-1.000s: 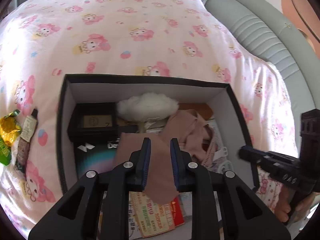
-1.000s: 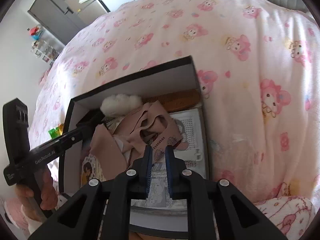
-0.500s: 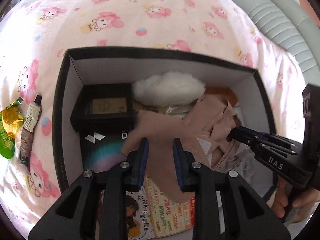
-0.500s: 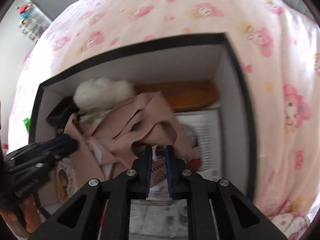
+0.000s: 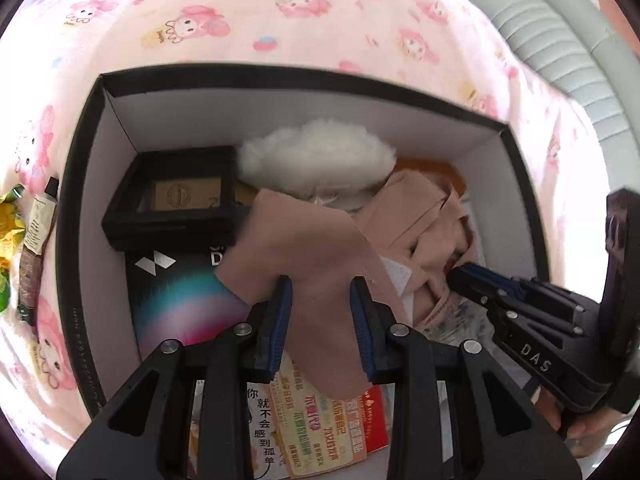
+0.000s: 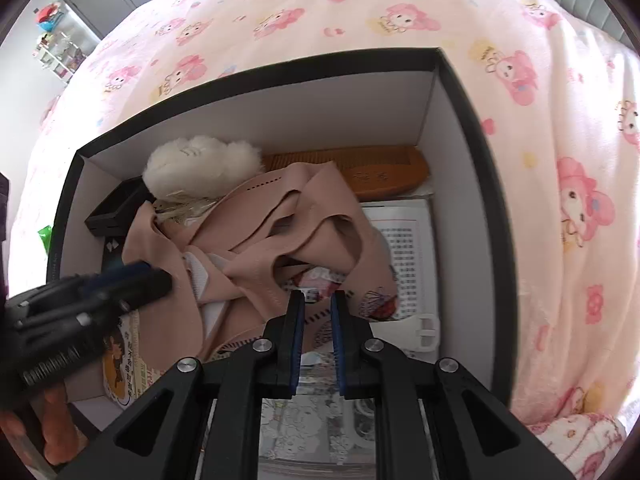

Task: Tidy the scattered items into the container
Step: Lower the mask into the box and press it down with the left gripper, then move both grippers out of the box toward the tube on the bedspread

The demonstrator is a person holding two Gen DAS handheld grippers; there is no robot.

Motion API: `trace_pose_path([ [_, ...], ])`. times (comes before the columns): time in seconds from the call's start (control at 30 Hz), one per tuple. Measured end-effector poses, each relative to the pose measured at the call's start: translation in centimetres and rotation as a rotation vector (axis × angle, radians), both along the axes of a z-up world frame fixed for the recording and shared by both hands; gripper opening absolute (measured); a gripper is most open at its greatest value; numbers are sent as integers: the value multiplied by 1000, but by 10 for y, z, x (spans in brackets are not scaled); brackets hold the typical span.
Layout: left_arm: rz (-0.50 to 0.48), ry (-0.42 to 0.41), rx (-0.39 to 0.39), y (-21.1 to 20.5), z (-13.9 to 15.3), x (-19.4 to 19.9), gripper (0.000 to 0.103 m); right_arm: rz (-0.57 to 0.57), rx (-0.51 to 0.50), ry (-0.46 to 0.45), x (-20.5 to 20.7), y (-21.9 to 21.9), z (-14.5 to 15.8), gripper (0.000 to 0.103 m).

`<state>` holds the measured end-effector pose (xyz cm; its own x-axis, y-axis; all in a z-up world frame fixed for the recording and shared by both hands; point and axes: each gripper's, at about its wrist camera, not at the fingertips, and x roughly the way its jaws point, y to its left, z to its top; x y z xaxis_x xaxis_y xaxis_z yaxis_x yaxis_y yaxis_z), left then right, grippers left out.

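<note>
A pink cartoon-print bedspread [image 5: 224, 28] carries the black box [image 5: 280, 76], white inside. Within the box, a beige garment [image 6: 288, 224] lies crumpled over the contents, in front of a white fluffy puff [image 6: 200, 170] and a wooden comb [image 6: 360, 170] by the far wall. The left gripper [image 5: 320, 296] has just been opening, the garment's flap loose between its spread jaws. The right gripper [image 6: 318, 308], nearly closed, pinches the garment's near edge.
</note>
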<state>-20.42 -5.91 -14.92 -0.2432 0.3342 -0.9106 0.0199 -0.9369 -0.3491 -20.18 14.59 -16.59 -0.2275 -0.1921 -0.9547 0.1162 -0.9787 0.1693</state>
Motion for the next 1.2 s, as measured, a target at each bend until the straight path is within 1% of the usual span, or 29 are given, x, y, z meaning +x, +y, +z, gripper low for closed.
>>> trace_pose_path([
  [0.07, -17, 21, 24, 4, 4, 0, 30, 0, -4, 24, 5, 0, 7, 11],
  [0.17, -53, 22, 15, 15, 3, -3, 30, 31, -34, 50, 11, -5, 15, 14],
  [0.23, -56, -11, -9, 19, -6, -8, 30, 56, -51, 31, 11, -9, 10, 20],
  [0.27, -53, -23, 0, 18, -10, -11, 30, 61, -40, 10, 7, -9, 5, 20],
  [0.33, -51, -7, 3, 17, -7, -13, 30, 54, -17, -16, 7, -10, -3, 20],
  [0.43, -54, 66, -8, 19, 10, -7, 30, 28, -35, 12, 15, -5, 9, 20],
  [0.5, -66, 134, -6, 23, 29, 2, 32, 15, -7, 55, 24, -4, 25, 20],
  [0.53, -67, 173, -14, 25, 40, 8, 34, 10, 17, 86, 29, -4, 35, 23],
  [0.57, -66, 215, -19, 27, 52, 15, 38, 4, 32, 122, 36, -4, 46, 25],
  [0.6, -63, 252, -13, 28, 63, 22, 46, -7, 39, 165, 44, -2, 59, 32],
  [0.63, -59, 286, 1, 26, 72, 30, 49, -15, 37, 201, 52, -1, 71, 39],
  [0.67, -46, 317, 8, 15, 82, 34, 50, -19, 32, 232, 58, 0, 81, 41],
  [0.73, -37, 361, 5, 18, 99, 50, 51, -23, 40, 290, 73, 0, 102, 42],
  [0.77, -37, 378, 3, 18, 102, 61, 51, -20, 40, 312, 74, 1, 112, 42],
  [0.8, -37, 393, -4, 12, 108, 71, 51, -17, 40, 330, 76, -5, 119, 43],
  [0.9, -28, 434, -37, 13, 123, 92, 50, 8, 46, 371, 99, -10, 139, 43],
  [0.93, -22, 445, -47, 10, 128, 99, 50, 17, 48, 381, 98, -15, 145, 43],
  [1.0, -2, 449, -54, -8, 137, 116, 50, 36, 41, 401, 106, -23, 152, 43],
  [1.03, 11, 444, -59, -14, 139, 125, 50, 49, 34, 406, 100, -29, 146, 43],
  [1.07, 27, 435, -67, -21, 140, 133, 50, 71, 24, 407, 103, -36, 144, 43],
  [1.13, 48, 415, -82, -38, 134, 144, 50, 138, 6, 400, 106, -56, 138, 42],
  [1.2, 87, 380, -77, -60, 125, 152, 50, 222, -2, 373, 108, -79, 130, 42],
])
